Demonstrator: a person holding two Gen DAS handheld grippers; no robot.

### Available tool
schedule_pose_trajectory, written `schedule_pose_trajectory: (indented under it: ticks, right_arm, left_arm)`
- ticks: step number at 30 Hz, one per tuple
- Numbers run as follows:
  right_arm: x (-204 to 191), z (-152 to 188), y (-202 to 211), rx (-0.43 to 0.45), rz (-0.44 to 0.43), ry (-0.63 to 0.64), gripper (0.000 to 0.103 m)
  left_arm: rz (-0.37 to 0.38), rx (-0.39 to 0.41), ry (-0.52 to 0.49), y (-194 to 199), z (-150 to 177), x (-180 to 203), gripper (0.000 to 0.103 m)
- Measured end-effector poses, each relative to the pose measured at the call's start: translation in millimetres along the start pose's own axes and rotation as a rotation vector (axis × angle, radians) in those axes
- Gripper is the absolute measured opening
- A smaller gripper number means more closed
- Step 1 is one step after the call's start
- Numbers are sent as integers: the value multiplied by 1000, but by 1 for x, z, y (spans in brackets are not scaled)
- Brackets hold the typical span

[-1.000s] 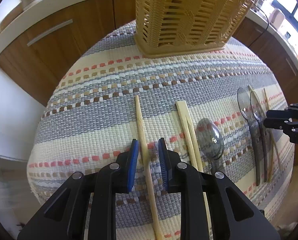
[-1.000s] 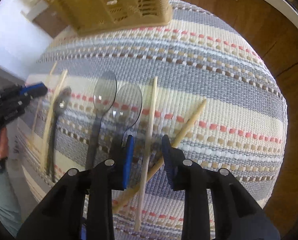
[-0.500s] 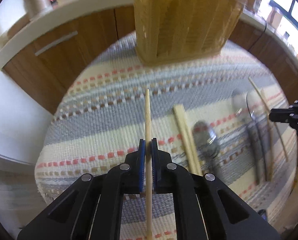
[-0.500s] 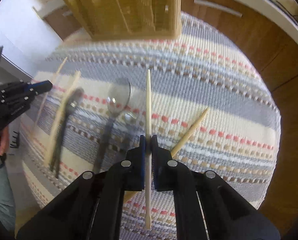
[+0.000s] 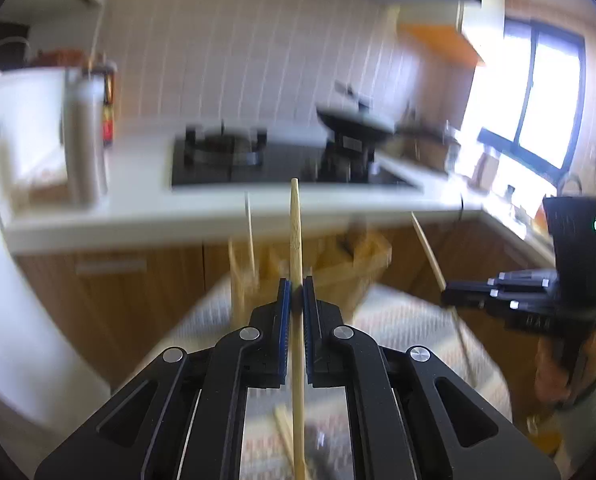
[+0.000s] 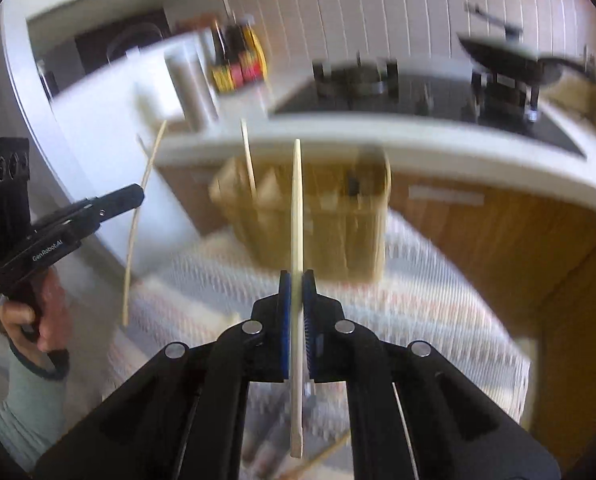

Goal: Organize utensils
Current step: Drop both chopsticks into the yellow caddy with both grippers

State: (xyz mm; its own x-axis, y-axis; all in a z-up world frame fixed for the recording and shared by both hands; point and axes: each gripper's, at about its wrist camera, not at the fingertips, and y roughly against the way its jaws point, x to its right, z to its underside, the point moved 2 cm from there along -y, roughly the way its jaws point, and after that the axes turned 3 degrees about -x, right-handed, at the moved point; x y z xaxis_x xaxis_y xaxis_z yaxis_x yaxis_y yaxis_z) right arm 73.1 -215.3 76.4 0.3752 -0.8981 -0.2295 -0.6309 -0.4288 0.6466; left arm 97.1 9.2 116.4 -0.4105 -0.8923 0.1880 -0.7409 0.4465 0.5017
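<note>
My left gripper is shut on a wooden chopstick that points up, lifted above the striped mat. My right gripper is shut on a pale chopstick, also held upright. The yellow slatted basket stands ahead on the mat, blurred, with a stick standing in it. Each gripper shows in the other's view: the right gripper at the right of the left wrist view, the left gripper at the left of the right wrist view. More utensils lie on the mat under the grippers, mostly hidden.
A white kitchen counter with a gas hob, a pan, a steel canister and sauce bottles runs behind the basket. Wooden cabinet fronts stand below it. A bright window is at the right.
Both grippers closed on a chopstick each, lifted them off the mat and tilted up, so the views now look at the counter and basket instead of down at the mat.
</note>
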Motion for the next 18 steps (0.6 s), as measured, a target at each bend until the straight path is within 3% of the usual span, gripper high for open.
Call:
schedule_pose_trajectory:
  ticks: [3,10,16,18]
  right_arm:
    - [2,-30,11,130,-14,2,4]
    - [19,-79,10,368,6,-44,4]
    - [34,-97,-8,519,169,-93,4]
    - [38,-102,-19,534,188,-91,4]
  left_arm:
    - [-25,93,-1,-2,-24,0,4]
    - [15,327,45,-10,-58,-10,4]
    - [-18,390,88,-35,-64,-17,4]
    - [-36,401,101,-44,-65,-19,4]
